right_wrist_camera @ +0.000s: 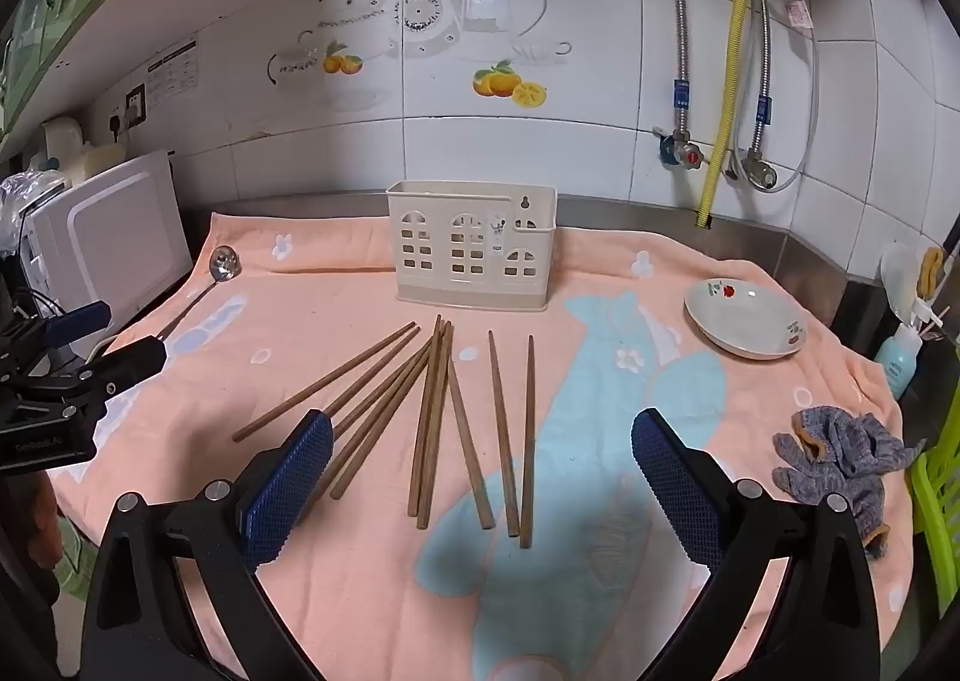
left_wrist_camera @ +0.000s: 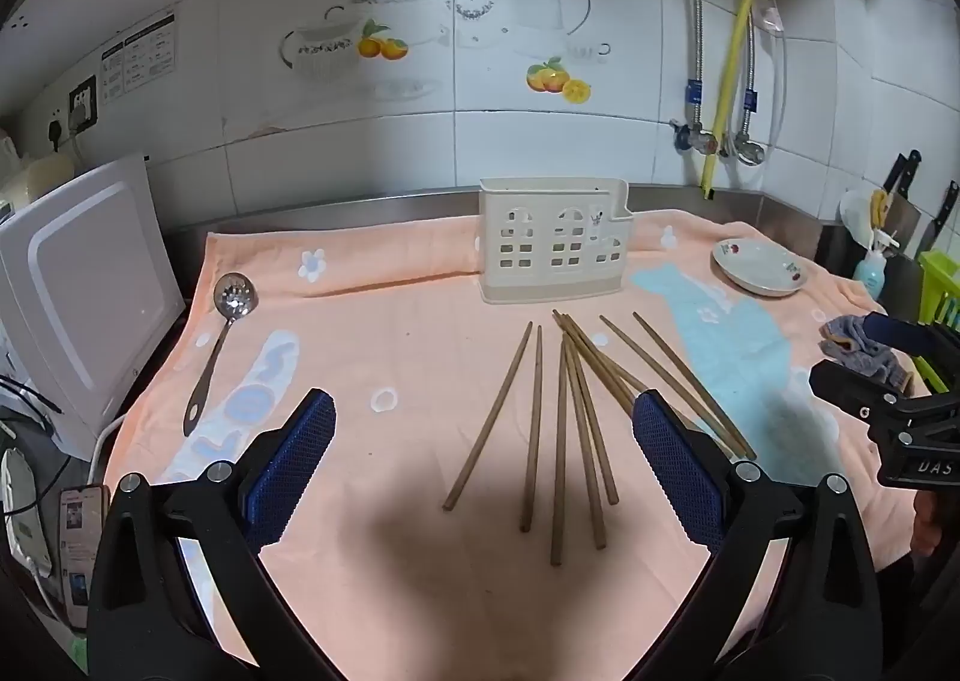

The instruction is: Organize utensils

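Several brown wooden chopsticks (left_wrist_camera: 564, 423) lie spread on the peach towel (left_wrist_camera: 390, 333); they also show in the right wrist view (right_wrist_camera: 432, 417). A cream plastic utensil holder (left_wrist_camera: 555, 240) stands upright behind them, also seen in the right wrist view (right_wrist_camera: 471, 246). A steel slotted ladle (left_wrist_camera: 219, 339) lies at the towel's left, visible from the right too (right_wrist_camera: 210, 279). My left gripper (left_wrist_camera: 483, 471) is open and empty, above the near ends of the chopsticks. My right gripper (right_wrist_camera: 480, 477) is open and empty over the chopsticks.
A white dish (right_wrist_camera: 744, 318) sits on the towel at the right. A grey glove (right_wrist_camera: 840, 459) lies near the right edge. A white appliance (left_wrist_camera: 78, 291) stands at the left. Tiled wall with pipes (right_wrist_camera: 729, 81) lies behind. A phone (left_wrist_camera: 78, 531) lies at the left edge.
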The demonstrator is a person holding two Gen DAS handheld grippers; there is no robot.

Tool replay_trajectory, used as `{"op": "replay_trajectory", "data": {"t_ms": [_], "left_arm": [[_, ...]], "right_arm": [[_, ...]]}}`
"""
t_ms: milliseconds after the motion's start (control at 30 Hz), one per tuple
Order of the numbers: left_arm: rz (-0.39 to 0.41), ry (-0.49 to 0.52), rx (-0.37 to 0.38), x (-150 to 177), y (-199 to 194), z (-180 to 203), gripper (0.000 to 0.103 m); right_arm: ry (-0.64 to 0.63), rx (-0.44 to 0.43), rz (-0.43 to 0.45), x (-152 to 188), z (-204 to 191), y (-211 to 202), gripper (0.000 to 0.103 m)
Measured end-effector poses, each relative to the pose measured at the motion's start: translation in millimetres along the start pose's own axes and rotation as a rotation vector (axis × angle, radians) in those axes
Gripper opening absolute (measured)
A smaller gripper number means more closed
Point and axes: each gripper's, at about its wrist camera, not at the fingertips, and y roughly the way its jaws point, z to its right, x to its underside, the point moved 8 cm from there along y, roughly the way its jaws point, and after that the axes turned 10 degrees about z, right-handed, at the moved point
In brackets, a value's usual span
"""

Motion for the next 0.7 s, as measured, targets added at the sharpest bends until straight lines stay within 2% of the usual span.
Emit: {"op": "replay_trajectory", "data": {"t_ms": [700], "left_arm": [[0.018, -0.011, -0.011, -3.2, -5.3, -4.4, 0.098]], "right_arm": [[-0.002, -0.001, 0.004, -0.4, -0.8, 0.0, 0.097]]}}
